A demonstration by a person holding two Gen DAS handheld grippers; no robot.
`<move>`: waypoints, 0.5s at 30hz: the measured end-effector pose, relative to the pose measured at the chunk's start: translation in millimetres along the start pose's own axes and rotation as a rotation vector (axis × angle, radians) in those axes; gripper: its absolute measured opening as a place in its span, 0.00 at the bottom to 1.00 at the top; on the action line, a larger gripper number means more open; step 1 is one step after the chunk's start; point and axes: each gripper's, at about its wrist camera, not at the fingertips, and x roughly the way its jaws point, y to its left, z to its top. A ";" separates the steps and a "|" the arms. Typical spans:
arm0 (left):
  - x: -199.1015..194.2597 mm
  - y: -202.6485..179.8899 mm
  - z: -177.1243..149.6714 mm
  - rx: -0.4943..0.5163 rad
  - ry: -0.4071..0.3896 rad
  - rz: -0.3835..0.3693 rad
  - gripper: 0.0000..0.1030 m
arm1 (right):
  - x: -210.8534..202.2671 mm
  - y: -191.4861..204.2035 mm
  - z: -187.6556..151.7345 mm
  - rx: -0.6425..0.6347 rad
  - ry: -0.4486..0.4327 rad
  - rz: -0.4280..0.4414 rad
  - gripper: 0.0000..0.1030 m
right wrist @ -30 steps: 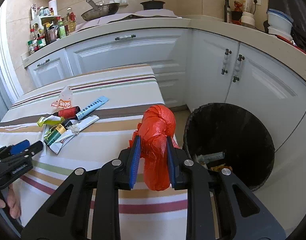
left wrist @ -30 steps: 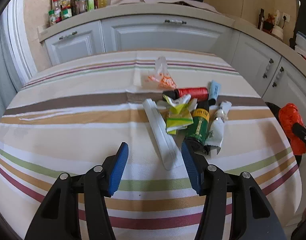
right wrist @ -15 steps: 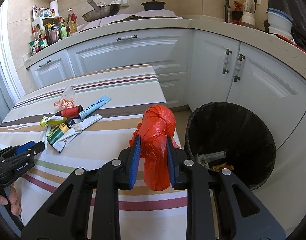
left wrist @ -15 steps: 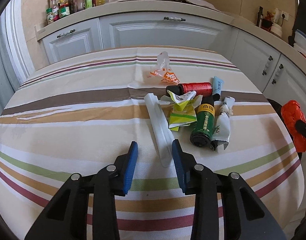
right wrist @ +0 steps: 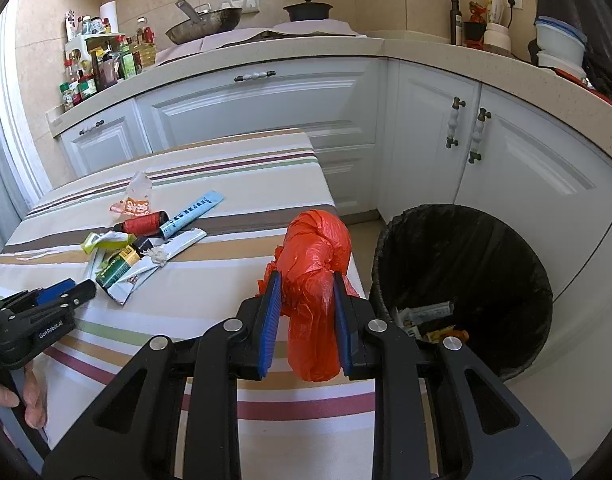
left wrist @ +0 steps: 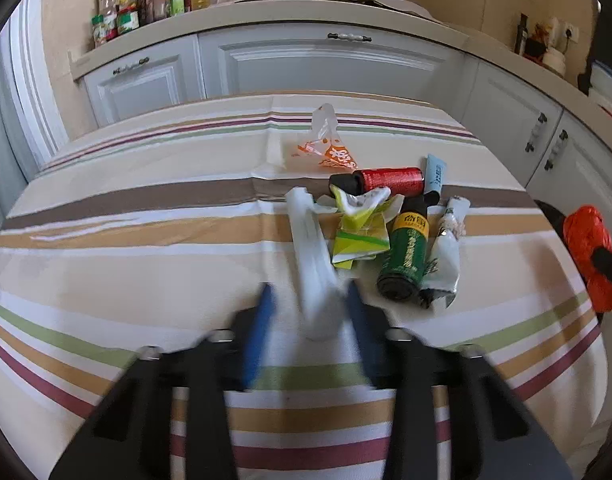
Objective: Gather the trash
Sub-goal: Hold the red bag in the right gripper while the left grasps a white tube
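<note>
Several scraps already in bin (right wrist: 465,264), right gripper (right wrist: 307,312) jaws clamped on red bag (right wrist: 313,268) beside it, left gripper (left wrist: 307,312) jaws closing around white wrapper (left wrist: 311,256), pile left on bench (left wrist: 146,240).

A table (left wrist: 106,240) with a striped cloth held a small heap of trash: a long white wrapper (left wrist: 311,256), a yellow-green packet (left wrist: 359,236), a green bottle (left wrist: 405,256), a red bottle (left wrist: 389,180), a blue strip (left wrist: 435,174), maybe a squashed white tube (left wrist: 445,252), and a clear orange bag (left wrist: 329,148).
</note>
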 end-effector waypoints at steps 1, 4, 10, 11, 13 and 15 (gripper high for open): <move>-0.2 1.4 -0.3 0.008 -0.001 0.003 0.20 | -0.3 0.3 -0.1 -0.001 -0.001 0.002 0.23; -2.2 7.5 -0.7 0.004 -0.004 -0.015 0.14 | -0.7 1.4 -0.8 -0.003 -0.002 0.007 0.23; -9.2 14.5 -5.4 -0.002 -0.019 -0.019 0.14 | -3.3 4.2 -0.9 -0.008 -0.010 0.013 0.23; -11.4 15.1 -5.9 -0.002 -0.027 -0.016 0.14 | -4.0 4.6 -0.4 -0.008 -0.013 0.013 0.23; -16.3 16.0 -6.6 0.001 -0.040 -0.016 0.14 | -5.3 3.6 0.1 -0.011 -0.017 0.015 0.23; -21.4 17.0 -5.6 0.002 -0.052 -0.017 0.14 | -7.1 2.3 0.4 -0.013 -0.022 0.017 0.23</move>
